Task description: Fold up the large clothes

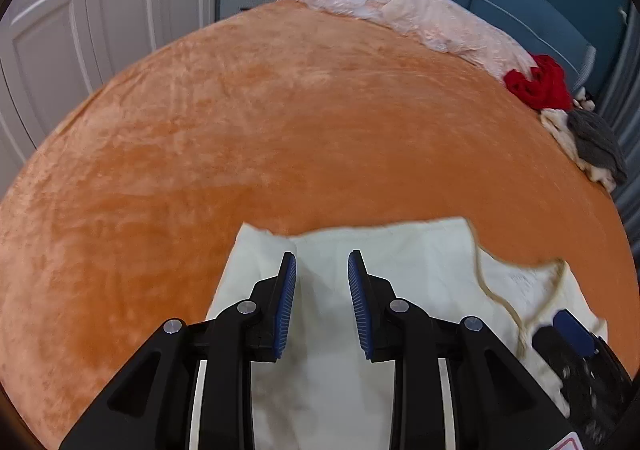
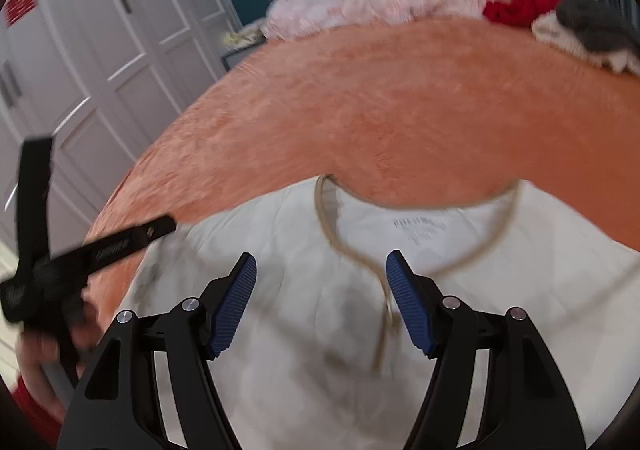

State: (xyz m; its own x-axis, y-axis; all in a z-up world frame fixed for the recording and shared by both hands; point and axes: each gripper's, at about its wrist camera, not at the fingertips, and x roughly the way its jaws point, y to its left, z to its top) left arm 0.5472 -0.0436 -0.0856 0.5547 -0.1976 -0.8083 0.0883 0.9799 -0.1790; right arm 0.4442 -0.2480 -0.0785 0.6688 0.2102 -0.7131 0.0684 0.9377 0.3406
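Left gripper (image 1: 322, 264) jaws apart, nothing between the pads, hanging over the cream shirt (image 1: 340, 330). Right gripper (image 2: 320, 264) jaws wider apart, also empty, over the same shirt near its tan-trimmed collar (image 2: 352, 250). Shirt lies flat on the near edge of the orange blanket (image 1: 280, 130). Pink bedding (image 1: 400, 6) and red garment (image 1: 538, 84) piled at far side.
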